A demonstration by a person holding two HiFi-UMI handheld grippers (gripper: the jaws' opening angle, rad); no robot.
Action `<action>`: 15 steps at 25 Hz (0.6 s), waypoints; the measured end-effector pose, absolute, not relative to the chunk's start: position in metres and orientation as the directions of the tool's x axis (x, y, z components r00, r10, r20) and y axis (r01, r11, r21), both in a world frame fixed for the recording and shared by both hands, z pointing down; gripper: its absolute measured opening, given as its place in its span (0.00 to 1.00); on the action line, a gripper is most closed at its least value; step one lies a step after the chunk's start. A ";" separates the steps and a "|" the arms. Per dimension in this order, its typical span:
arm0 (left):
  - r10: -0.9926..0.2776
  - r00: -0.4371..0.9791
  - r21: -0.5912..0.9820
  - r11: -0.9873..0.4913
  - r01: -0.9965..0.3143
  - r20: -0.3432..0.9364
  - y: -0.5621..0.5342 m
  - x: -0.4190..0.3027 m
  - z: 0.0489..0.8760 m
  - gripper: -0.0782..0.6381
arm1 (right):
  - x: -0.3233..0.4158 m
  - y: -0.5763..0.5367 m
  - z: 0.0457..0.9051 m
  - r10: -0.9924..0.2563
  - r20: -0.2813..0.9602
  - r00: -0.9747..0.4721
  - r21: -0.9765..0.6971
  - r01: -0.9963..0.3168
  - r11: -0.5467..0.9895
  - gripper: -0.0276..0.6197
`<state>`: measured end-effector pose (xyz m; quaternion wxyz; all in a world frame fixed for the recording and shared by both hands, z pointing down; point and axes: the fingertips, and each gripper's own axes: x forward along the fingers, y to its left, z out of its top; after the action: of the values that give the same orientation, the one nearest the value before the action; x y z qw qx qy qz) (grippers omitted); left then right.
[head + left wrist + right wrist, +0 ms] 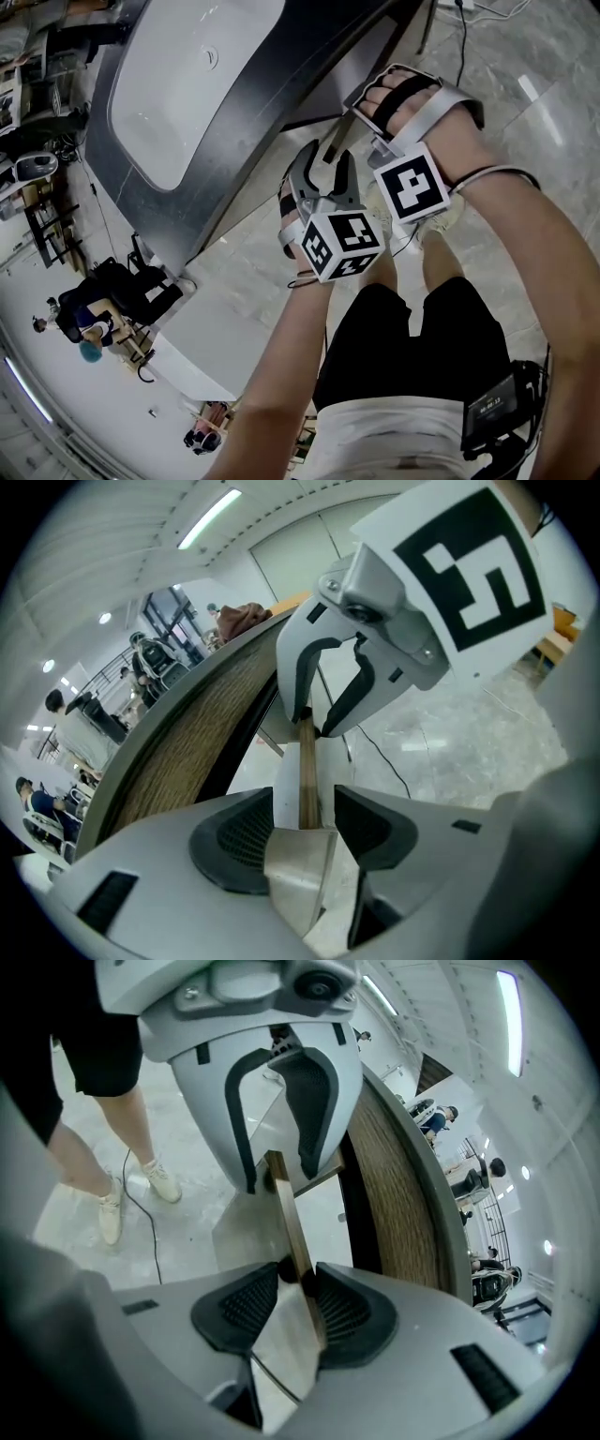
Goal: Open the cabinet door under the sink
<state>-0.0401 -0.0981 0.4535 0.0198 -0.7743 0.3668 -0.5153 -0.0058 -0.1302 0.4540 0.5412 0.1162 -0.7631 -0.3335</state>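
The white sink [187,84] sits in a dark grey vanity [122,187]. Below it the cabinet door [314,120] stands ajar, seen edge-on as a thin wooden strip [307,771] [291,1222]. My right gripper [298,1302] is shut on that door edge, its pads pressing both faces; the left gripper view shows it [314,726] pinching the strip farther along. My left gripper [305,827] straddles the same edge with a gap at each pad, so it stands open; in the right gripper view it [279,1180] brackets the strip's far end. In the head view the left gripper [325,161] and the right gripper [361,117] are side by side at the door.
The wood-grain cabinet front [384,1204] [187,752] runs beside the door. The floor is pale marble [525,84] with a black cable [141,1232] trailing near the person's shoes [164,1183]. Other people and chairs [112,300] are farther back.
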 end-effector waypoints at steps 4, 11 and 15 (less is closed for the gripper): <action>-0.525 0.241 -0.336 -0.770 -0.543 0.816 -0.097 -0.032 0.461 0.39 | 0.000 -0.121 0.458 -0.533 0.756 -0.380 0.630 0.202 0.750 0.24; -0.463 0.296 -0.274 -0.818 -0.506 0.835 -0.070 -0.011 0.465 0.25 | 0.011 -0.105 0.460 -0.529 0.749 -0.399 0.638 0.222 0.737 0.24; -0.417 0.316 -0.213 -0.828 -0.519 0.852 -0.056 0.003 0.465 0.25 | 0.024 -0.094 0.462 -0.521 0.761 -0.387 0.632 0.259 0.730 0.25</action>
<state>0.0032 -0.0558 0.4650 -0.0499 -0.8096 0.2890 -0.5084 0.0241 -0.0935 0.4620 0.5467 0.0870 -0.7525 -0.3568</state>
